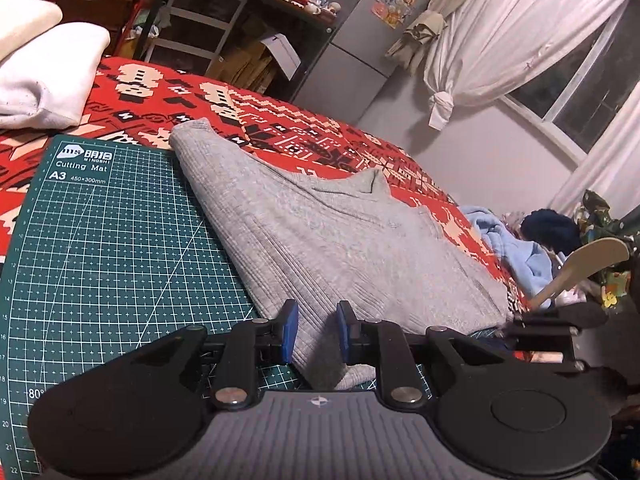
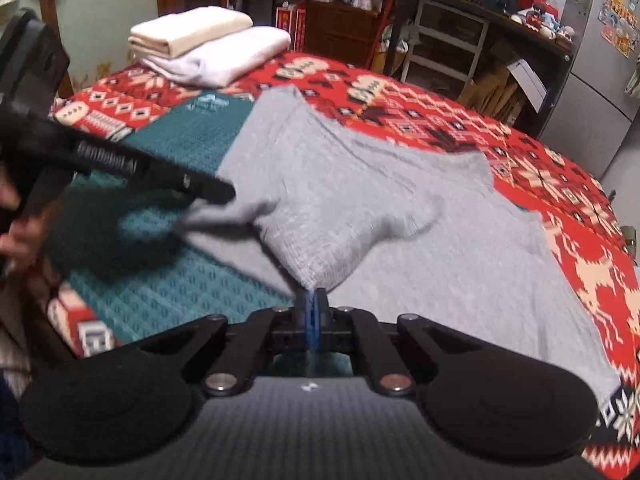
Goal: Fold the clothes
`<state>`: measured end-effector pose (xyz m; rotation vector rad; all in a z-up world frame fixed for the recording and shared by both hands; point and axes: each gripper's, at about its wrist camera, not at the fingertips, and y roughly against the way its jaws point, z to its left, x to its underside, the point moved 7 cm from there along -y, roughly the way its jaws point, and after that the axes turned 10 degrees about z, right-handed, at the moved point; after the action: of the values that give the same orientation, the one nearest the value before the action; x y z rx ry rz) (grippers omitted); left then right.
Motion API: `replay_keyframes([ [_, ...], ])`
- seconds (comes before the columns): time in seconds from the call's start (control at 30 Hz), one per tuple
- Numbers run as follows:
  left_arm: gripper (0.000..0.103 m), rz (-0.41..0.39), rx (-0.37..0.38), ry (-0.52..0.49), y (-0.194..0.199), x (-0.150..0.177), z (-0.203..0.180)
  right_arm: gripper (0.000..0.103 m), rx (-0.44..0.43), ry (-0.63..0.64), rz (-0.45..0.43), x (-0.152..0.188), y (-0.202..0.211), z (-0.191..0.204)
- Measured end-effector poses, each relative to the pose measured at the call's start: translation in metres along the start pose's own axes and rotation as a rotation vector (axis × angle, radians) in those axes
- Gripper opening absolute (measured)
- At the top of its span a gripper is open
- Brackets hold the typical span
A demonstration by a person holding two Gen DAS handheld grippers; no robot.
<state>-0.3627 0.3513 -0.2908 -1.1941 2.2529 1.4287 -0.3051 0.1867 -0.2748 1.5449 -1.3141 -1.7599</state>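
Through the left wrist camera I am seeing my left tool (image 1: 317, 330) standing narrowly apart, its blue pads (image 1: 291, 330) on either side of a fold of the grey ribbed knit garment (image 1: 320, 240) but not pressing it. The garment is lying straight ahead of this tool, stretching away across the red patterned bedspread (image 1: 280, 120), with its left edge overlapping the green gridded cutting mat (image 1: 100, 240). A white folded cloth stack (image 1: 44, 76) is sitting well apart at the far left of the bed.

Through the right wrist camera I am seeing my right tool (image 2: 314, 306) pinched tight on a raised corner of the grey garment (image 2: 400, 208), the cloth peaking up right at the fingertips and draping away over the bedspread (image 2: 520, 152). The picture is blurring at the left, where the black body of the left tool (image 2: 160, 168) is reaching in over the mat (image 2: 180, 280), just beside the garment's bunched edge, with a person's hand (image 2: 16, 224) partly showing behind it. The folded stack (image 2: 208, 48) is resting at the far end of the bed.
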Motion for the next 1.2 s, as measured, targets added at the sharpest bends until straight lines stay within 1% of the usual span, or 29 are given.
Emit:
replay_keyframes([
  [0.1, 0.019, 0.001, 0.000, 0.004, 0.001, 0.000, 0.001, 0.002, -0.023, -0.038, 0.007, 0.002, -0.002, -0.003],
  [0.23, 0.019, -0.004, -0.003, 0.010, 0.004, 0.001, 0.002, 0.004, -0.116, -0.131, 0.012, 0.003, 0.001, -0.013],
  [0.27, 0.019, -0.007, -0.002, 0.014, 0.005, 0.001, 0.002, 0.011, -0.136, -0.161, 0.002, 0.003, 0.004, -0.018],
  [0.3, 0.019, -0.010, -0.001, 0.020, 0.005, 0.001, 0.003, 0.015, -0.152, -0.199, -0.016, 0.001, 0.007, -0.024],
  [0.33, 0.019, -0.012, 0.001, 0.026, 0.006, 0.000, 0.004, 0.016, -0.160, -0.237, -0.033, 0.000, 0.010, -0.032],
  [0.37, 0.019, -0.014, 0.004, 0.032, 0.006, 0.000, 0.005, 0.018, -0.153, -0.276, -0.051, -0.002, 0.011, -0.042],
  [0.47, 0.019, -0.014, 0.013, 0.037, 0.004, -0.001, 0.004, 0.018, -0.099, -0.359, -0.094, -0.011, 0.008, -0.068],
  [0.53, 0.019, -0.012, 0.013, 0.031, 0.004, -0.001, 0.003, 0.020, -0.114, -0.398, -0.111, -0.019, 0.000, -0.077],
  [0.6, 0.019, -0.012, 0.014, 0.029, 0.004, 0.000, 0.003, 0.021, -0.123, -0.398, -0.103, -0.026, -0.009, -0.078],
  [0.77, 0.019, -0.016, 0.019, 0.045, 0.005, -0.001, 0.006, 0.021, -0.049, -0.326, -0.065, -0.040, -0.031, -0.067],
  [0.9, 0.019, -0.013, 0.022, 0.046, 0.004, -0.002, 0.006, 0.033, 0.001, -0.282, -0.054, -0.047, -0.036, -0.055],
  [1.0, 0.019, -0.011, 0.025, 0.049, 0.003, -0.001, 0.006, 0.034, 0.007, -0.281, -0.053, -0.050, -0.038, -0.050],
  [1.07, 0.019, -0.011, 0.027, 0.050, 0.002, -0.002, 0.006, 0.033, -0.009, -0.292, -0.059, -0.051, -0.039, -0.049],
  [1.1, 0.019, -0.011, 0.028, 0.051, 0.003, -0.002, 0.006, 0.020, -0.025, -0.300, -0.070, -0.051, -0.038, -0.050],
  [1.13, 0.019, -0.011, 0.028, 0.051, 0.003, -0.002, 0.006, 0.011, -0.039, -0.307, -0.074, -0.051, -0.037, -0.050],
  [1.17, 0.019, -0.011, 0.029, 0.053, 0.003, -0.001, 0.006, 0.005, -0.042, -0.312, -0.073, -0.051, -0.037, -0.051],
  [1.2, 0.019, -0.011, 0.030, 0.054, 0.003, -0.001, 0.006, 0.005, -0.040, -0.316, -0.074, -0.050, -0.037, -0.053],
])
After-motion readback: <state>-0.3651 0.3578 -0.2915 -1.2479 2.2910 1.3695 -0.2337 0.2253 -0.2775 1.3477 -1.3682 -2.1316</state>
